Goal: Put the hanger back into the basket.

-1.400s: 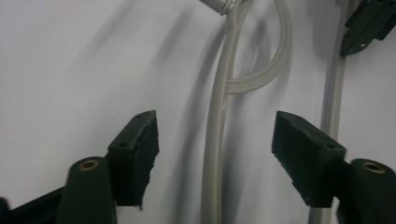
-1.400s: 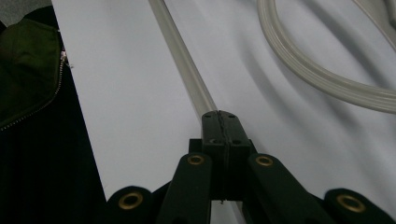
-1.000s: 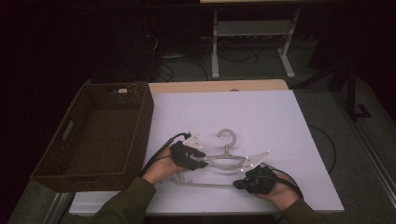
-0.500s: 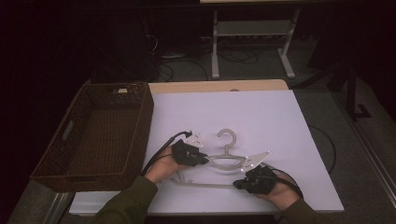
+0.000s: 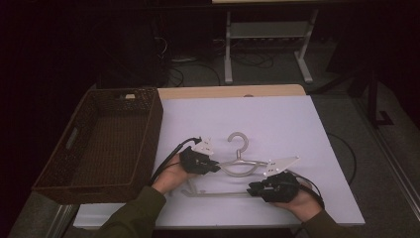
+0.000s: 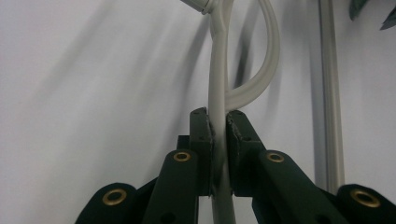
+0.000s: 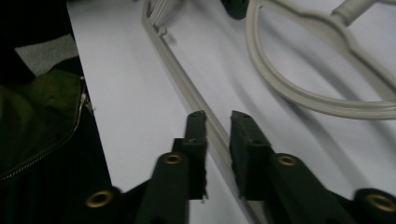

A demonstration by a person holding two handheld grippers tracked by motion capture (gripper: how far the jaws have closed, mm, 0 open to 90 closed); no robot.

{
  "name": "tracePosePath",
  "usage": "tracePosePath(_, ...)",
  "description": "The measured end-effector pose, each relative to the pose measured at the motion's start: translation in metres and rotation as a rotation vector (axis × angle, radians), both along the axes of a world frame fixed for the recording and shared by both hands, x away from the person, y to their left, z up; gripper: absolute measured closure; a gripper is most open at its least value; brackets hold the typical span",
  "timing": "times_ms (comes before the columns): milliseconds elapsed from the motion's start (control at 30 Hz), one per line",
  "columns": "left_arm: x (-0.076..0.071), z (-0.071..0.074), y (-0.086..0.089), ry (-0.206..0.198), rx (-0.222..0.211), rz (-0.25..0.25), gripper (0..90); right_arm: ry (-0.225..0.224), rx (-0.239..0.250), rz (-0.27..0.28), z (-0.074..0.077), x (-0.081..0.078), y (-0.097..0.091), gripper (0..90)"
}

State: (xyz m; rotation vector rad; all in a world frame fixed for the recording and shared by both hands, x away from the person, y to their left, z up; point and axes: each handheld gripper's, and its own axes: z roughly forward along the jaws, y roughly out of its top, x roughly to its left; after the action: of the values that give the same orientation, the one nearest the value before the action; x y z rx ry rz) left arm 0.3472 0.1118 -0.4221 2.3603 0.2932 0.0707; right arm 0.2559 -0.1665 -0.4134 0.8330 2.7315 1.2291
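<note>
Hanger lay flat on our white table, its hook at twelve o'clock. We pinched its left shoulder with our left gripper; our right gripper had just been loosening, jaws slightly apart astride the bottom bar. At nine o'clock sat a basket.

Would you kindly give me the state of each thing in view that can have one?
Hanger: flat on the table, hook pointing away from the person.
Left gripper: shut on the hanger's arm.
Right gripper: jaws just opened, bottom bar between them, not pressed.
Basket: upright, empty.
</note>
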Motion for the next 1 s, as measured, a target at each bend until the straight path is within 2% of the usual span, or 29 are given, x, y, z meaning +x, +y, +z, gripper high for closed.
tracePosePath(33, 0.0, 0.0, 0.0, 0.0, 0.0, 0.0, 82.8, 0.0, 0.0, 0.0, 0.0, 0.0, 0.0, 67.6)
tracePosePath(67, 0.0, 0.002, 0.001, 0.0, -0.006, 0.02, 82.8, -0.016, 0.016, -0.019, 0.002, 0.001, -0.003, 60.7)
tracePosePath(100, 0.0, 0.002, 0.001, 0.0, -0.006, 0.02, 82.8, -0.016, 0.016, -0.019, 0.002, 0.001, -0.003, 60.7)
tracePosePath(133, -0.001, 0.003, 0.001, -0.003, -0.006, 0.03, 82.8, -0.023, 0.023, -0.05, 0.004, 0.001, -0.004, 49.6)
tracePosePath(167, 0.0, 0.004, 0.001, -0.002, -0.004, 0.034, 82.8, -0.023, 0.023, -0.05, 0.004, 0.001, -0.004, 49.6)
tracePosePath(200, 0.0, 0.005, 0.001, -0.003, -0.006, 0.041, 82.9, -0.037, 0.035, -0.07, 0.005, 0.001, -0.005, 41.8)
tracePosePath(233, 0.0, 0.007, 0.001, -0.005, -0.003, 0.048, 82.9, -0.037, 0.035, -0.07, 0.005, 0.001, -0.005, 41.8)
tracePosePath(267, 0.0, 0.007, 0.001, -0.003, -0.004, 0.054, 82.9, -0.043, 0.045, -0.082, 0.006, 0.001, -0.007, 37.0)
tracePosePath(300, 0.0, 0.009, 0.002, -0.006, -0.007, 0.059, 83.0, -0.061, 0.048, -0.083, 0.006, 0.002, -0.008, 35.5)
tracePosePath(433, 0.002, 0.018, 0.006, -0.017, 0.001, 0.088, 83.0, -0.069, 0.071, -0.114, 0.01, 0.001, -0.011, 30.3)
tracePosePath(467, 0.002, 0.02, 0.006, -0.014, -0.007, 0.103, 83.0, -0.097, 0.08, -0.118, 0.012, 0.002, -0.013, 27.6)
tracePosePath(600, 0.006, 0.032, 0.011, -0.023, -0.006, 0.137, 83.0, -0.116, 0.105, -0.131, 0.016, 0.002, -0.016, 24.1)
tracePosePath(800, 0.01, 0.053, 0.018, -0.029, -0.026, 0.216, 83.0, -0.14, 0.123, -0.14, 0.018, 0.0, -0.018, 19.7)
tracePosePath(1000, 0.012, 0.076, 0.025, -0.04, -0.006, 0.282, 83.0, -0.167, 0.143, -0.156, 0.022, -0.001, -0.02, 14.1)
